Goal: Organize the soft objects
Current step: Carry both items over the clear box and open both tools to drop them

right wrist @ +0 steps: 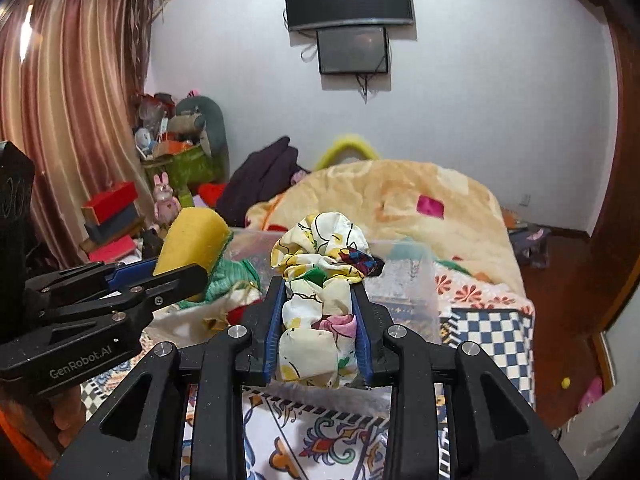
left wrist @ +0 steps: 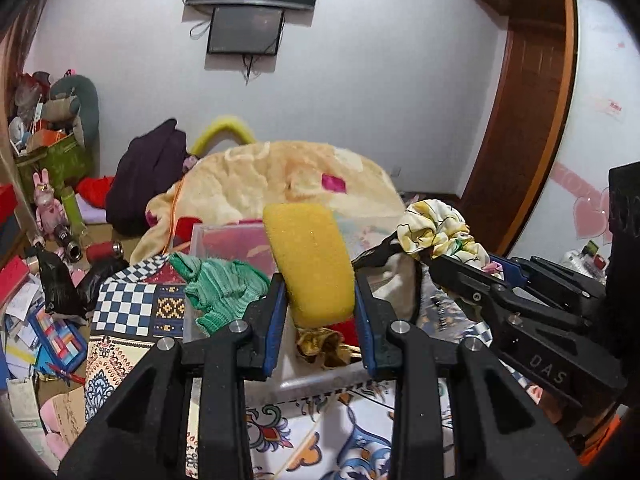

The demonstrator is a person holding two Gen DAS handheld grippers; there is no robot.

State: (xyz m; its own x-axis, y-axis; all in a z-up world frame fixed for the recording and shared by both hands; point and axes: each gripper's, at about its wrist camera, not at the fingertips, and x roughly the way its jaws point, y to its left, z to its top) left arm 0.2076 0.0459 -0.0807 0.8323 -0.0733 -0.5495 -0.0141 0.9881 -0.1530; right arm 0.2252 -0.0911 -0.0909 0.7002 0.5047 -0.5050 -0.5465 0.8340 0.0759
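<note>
My left gripper (left wrist: 320, 300) is shut on a yellow sponge (left wrist: 310, 264) and holds it upright above a clear plastic bin (left wrist: 192, 240) on the bed. The sponge also shows at the left of the right wrist view (right wrist: 192, 240). My right gripper (right wrist: 320, 312) is shut on a cream floral cloth scrunchie (right wrist: 320, 272), held above the bin's near rim (right wrist: 408, 276). In the left wrist view the scrunchie (left wrist: 436, 228) and right gripper (left wrist: 404, 250) are at the right. A green knitted cloth (left wrist: 224, 292) and a gold cloth (left wrist: 324, 344) lie in the bin.
The bin stands on a patterned bedspread (left wrist: 128, 308) in front of a folded beige blanket (left wrist: 280, 176). A dark bag (left wrist: 148, 176) lies behind. Cluttered toys and boxes (left wrist: 52, 152) fill the floor at the left. A wooden door (left wrist: 532, 120) is at the right.
</note>
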